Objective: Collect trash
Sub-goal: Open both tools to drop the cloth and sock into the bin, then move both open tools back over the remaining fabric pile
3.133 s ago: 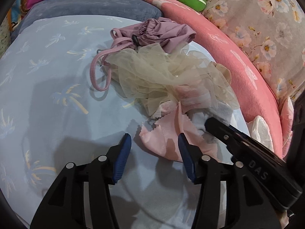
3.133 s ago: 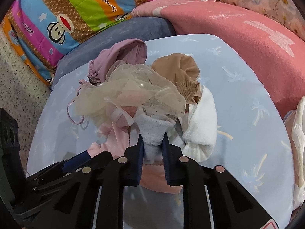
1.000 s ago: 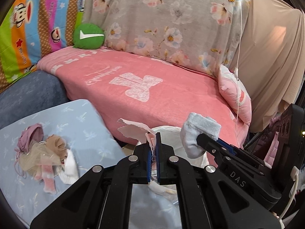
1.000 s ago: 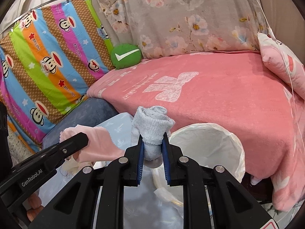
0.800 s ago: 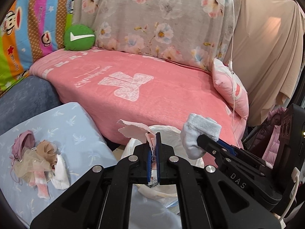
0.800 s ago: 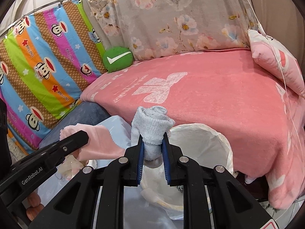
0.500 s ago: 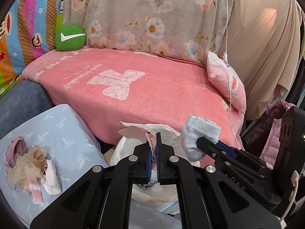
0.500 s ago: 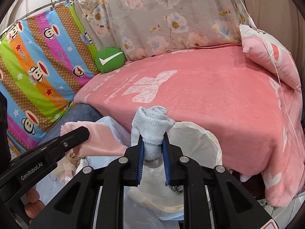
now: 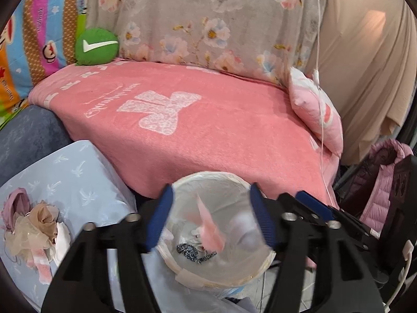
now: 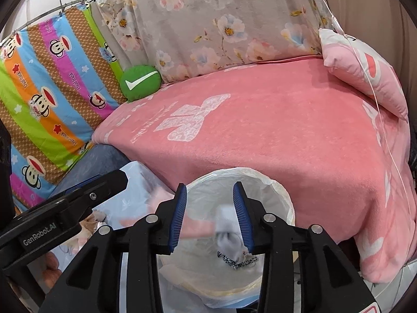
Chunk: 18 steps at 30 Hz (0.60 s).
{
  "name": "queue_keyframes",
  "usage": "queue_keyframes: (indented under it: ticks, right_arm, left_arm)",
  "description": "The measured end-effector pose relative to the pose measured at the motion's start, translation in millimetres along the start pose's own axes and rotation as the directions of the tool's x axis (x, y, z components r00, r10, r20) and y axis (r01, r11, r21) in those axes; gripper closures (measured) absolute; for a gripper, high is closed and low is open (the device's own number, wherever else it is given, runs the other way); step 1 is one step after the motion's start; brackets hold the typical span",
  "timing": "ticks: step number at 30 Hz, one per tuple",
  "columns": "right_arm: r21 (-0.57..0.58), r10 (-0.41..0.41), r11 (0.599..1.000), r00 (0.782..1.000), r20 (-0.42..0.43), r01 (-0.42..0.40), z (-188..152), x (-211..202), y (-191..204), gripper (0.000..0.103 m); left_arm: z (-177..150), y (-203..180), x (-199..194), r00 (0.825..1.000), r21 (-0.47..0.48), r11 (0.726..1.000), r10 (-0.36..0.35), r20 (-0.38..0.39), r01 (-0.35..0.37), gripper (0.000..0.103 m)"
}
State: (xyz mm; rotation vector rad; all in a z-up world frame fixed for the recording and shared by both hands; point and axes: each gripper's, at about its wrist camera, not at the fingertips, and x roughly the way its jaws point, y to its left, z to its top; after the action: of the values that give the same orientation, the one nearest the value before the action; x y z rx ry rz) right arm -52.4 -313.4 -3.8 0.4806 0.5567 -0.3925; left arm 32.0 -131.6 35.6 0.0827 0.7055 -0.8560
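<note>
Both grippers hang over a white-lined trash bin (image 9: 182, 276) (image 10: 281, 198) that stands beside the pink bed. My left gripper (image 9: 209, 219) is open and empty; a pink cloth (image 9: 208, 224) falls, blurred, between its jaws into the bin. My right gripper (image 10: 210, 216) is open and empty; a grey sock (image 10: 228, 230) drops below it, with the pink cloth (image 10: 192, 229) blurred beside it. A dark patterned scrap (image 9: 194, 251) (image 10: 234, 259) lies inside the bin. A pile of small garments (image 9: 31, 224) stays on the blue cushion (image 9: 75, 180).
A pink blanket (image 9: 208, 130) covers the bed behind the bin. A green cushion (image 9: 96, 47), a pink pillow (image 9: 315, 109) and a floral cloth (image 9: 208, 18) lie at the back. A pink jacket (image 9: 378, 190) hangs at the right.
Both grippers have opened over the bin. The pink cloth has left the left gripper and the grey sock has left the right one; both are falling into the bin.
</note>
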Motion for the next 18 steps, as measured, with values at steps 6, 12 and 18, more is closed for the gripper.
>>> queue_keyframes:
  ticks: [6, 12, 18]
  right_arm:
    - [-0.017, 0.008, 1.000, 1.000, -0.007, -0.008, -3, -2, 8, 0.058]
    - [-0.043, 0.028, 0.999, 0.999, -0.017, -0.029, -8, -3, 23, 0.057]
    - [-0.077, 0.052, 0.996, 0.998, -0.033, -0.054, -15, -5, 42, 0.057]
  left_arm:
    - [0, 13, -3, 1.000, -0.039, 0.999, 0.014, 0.001, -0.014, 0.040]
    - [-5, 25, -13, 0.999, -0.065, 0.997, 0.033, 0.003, -0.033, 0.040]
    - [-14, 44, -23, 0.998, -0.114, 0.992, 0.063, 0.003, -0.062, 0.040]
